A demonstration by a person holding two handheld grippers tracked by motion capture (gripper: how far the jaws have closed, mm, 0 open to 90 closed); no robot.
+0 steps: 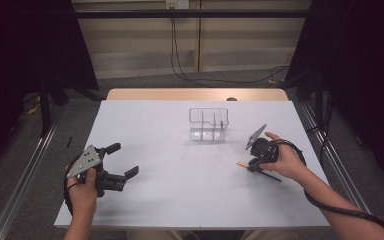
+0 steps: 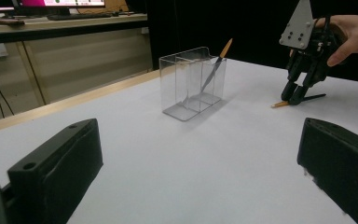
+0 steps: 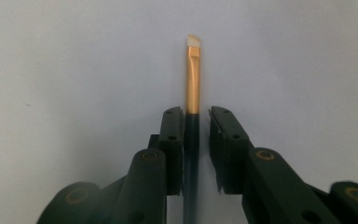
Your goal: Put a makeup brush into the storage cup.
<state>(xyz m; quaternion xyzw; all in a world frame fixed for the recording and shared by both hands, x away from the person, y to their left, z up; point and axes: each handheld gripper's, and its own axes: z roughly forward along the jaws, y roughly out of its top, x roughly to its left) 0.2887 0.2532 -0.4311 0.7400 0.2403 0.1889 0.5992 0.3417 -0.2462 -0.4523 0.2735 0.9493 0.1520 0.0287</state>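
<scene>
- The table (image 1: pixel 180 200) has a plain pale top, with a bare wooden strip along its far edge.
- A clear plastic organizer (image 1: pixel 209 124) stands upright near the middle of the far half. Inner walls divide it into compartments. One brush (image 2: pixel 216 64) leans in it, its tan end up past the rim.
- The left gripper (image 1: pixel 121 159) is held over the near left part of the table. Its jaws stand wide apart with nothing between them.
- The right gripper (image 1: pixel 250 166) points down at the table to the right of the organizer. Its jaws are narrow and bracket the second brush; the left pad lies against the handle, while a slim gap shows at the right pad.
- The second brush (image 3: pixel 193 84) lies flat on the table. It has a dark handle, a shiny gold metal collar and a short, pale, slanted tip. The tip and collar stick out past the jaws.
</scene>
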